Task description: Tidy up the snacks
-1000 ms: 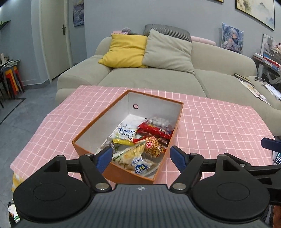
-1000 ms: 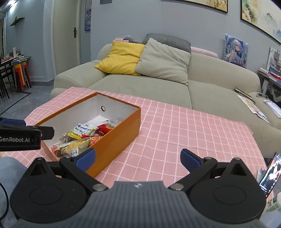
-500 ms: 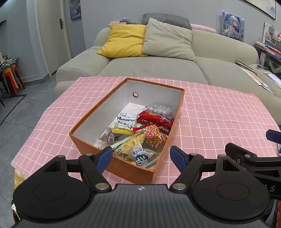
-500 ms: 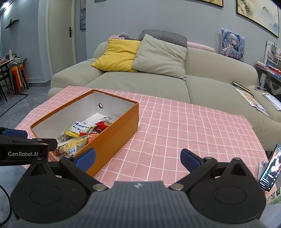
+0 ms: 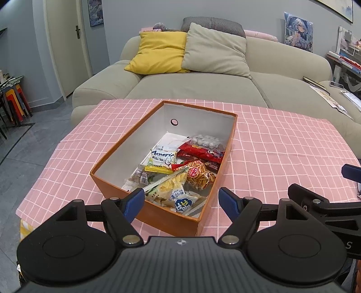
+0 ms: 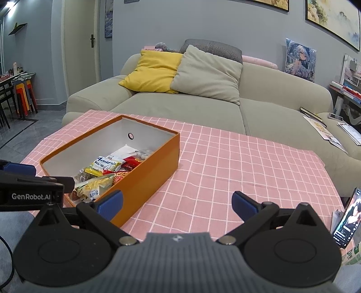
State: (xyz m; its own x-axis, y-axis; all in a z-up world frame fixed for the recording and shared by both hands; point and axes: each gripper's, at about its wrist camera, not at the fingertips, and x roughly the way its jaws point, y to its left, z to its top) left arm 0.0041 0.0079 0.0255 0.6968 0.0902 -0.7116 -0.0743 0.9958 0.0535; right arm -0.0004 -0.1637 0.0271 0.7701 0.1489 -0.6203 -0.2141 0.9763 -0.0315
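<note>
At eleven o'clock from the spread, empty left gripper (image 5: 181, 200), light, crinkly snack packets (image 5: 178, 173) lie in the orange box (image 5: 171, 222); sealed edges are probably best pinched. Right gripper (image 6: 177, 200) jaws are spread, empty.

1. Soft, even indoor light fills both views; shadows are faint.
2. A ceiling lamp (image 6: 10, 12) glares at the right-wrist view's top-left corner.
3. Fisheye distortion bends the door (image 5: 65, 45) and walls near the edges.
4. Focus is sharp throughout.
</note>
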